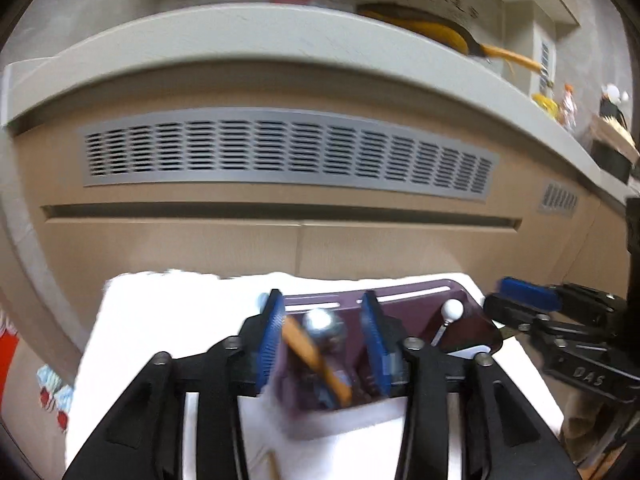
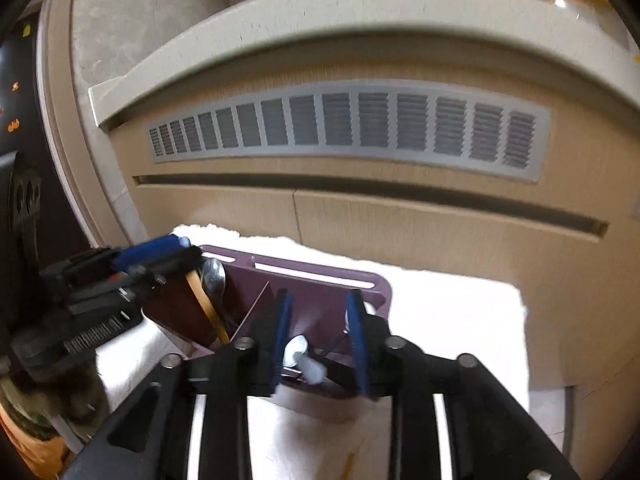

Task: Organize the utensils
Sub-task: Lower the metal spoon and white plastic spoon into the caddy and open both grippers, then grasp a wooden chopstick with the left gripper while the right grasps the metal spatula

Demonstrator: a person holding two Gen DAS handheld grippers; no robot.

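On a white cloth-covered table (image 1: 168, 320) before a beige cabinet with a grey slotted vent (image 1: 288, 152), two hand-held grippers close in on a dark purple plastic utensil caddy (image 2: 320, 280) lying tipped on the cloth. The left gripper (image 1: 324, 340) stands with its blue-padded fingers apart, straddling the caddy's left compartment, where a metal spoon (image 1: 320, 322) and a tan wooden-handled utensil (image 1: 316, 356) rest between the pads without being pinched. The right gripper (image 2: 320, 340) is likewise spread, its fingers framing the right compartment and a slim white-tipped utensil (image 2: 306, 360) inside it; blur hides whether either pad touches the caddy's walls. The work appears well along, with most pieces already slotted into the holder, and the step in hand looks like positioning over it, either to steady it or to adjust its contents. A thin wooden stick (image 2: 347, 468) lies loose on the cloth near the bottom edge, just short of the caddy. The next move would likely call for closing gently on a wall or a handle, square to it, since the caddy could slide on the cloth.
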